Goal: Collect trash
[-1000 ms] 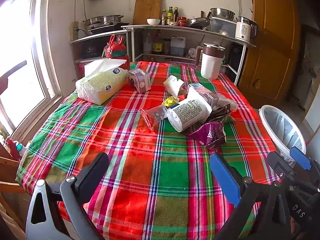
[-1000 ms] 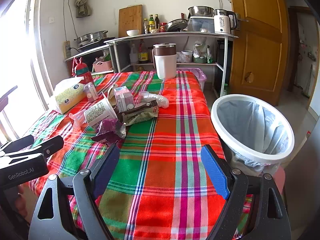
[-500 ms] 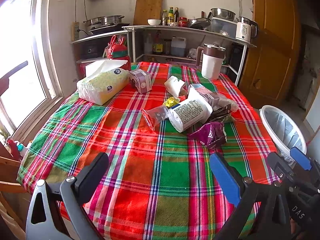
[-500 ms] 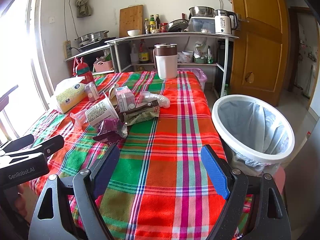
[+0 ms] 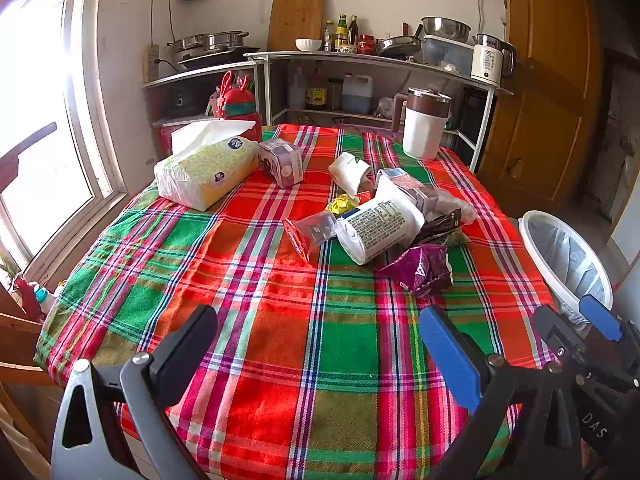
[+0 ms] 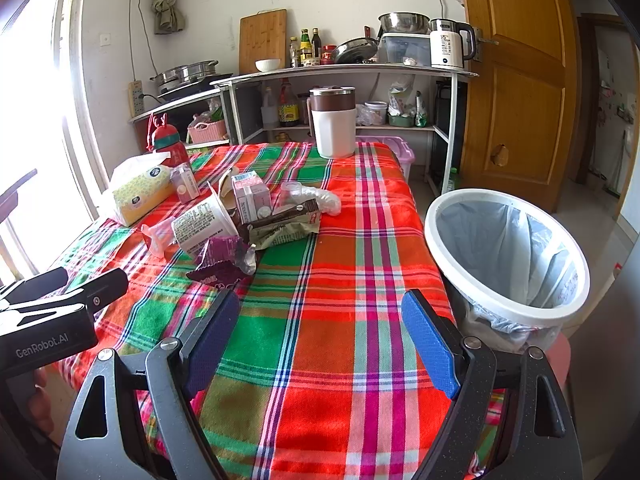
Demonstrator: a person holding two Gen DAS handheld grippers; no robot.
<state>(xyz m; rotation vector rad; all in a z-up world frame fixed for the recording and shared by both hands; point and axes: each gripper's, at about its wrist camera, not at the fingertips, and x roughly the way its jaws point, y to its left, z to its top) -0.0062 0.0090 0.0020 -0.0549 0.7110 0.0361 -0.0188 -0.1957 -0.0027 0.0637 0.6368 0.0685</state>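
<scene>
A heap of trash lies mid-table on the plaid cloth: a tipped white paper cup (image 5: 378, 226) (image 6: 204, 224), a purple crumpled wrapper (image 5: 424, 270) (image 6: 222, 264), a clear plastic cup with red lid (image 5: 310, 230), a small carton (image 6: 250, 196), a brown wrapper (image 6: 282, 222) and clear plastic (image 6: 316, 196). A white bin with a liner (image 6: 506, 256) (image 5: 564, 254) stands off the table's right side. My left gripper (image 5: 318, 330) hovers open over the near cloth, short of the heap. My right gripper (image 6: 320, 314) is open too, between heap and bin.
A tissue pack (image 5: 206, 168), a small box (image 5: 282, 162), a red bottle (image 5: 238, 106) and a white-and-brown jug (image 5: 424, 126) stand toward the table's far side. Kitchen shelves (image 6: 344, 70) run along the back wall, a wooden door (image 6: 520, 80) at right, a window at left.
Both views have crept slightly forward toward the heap; both grippers stay open and hold nothing.
</scene>
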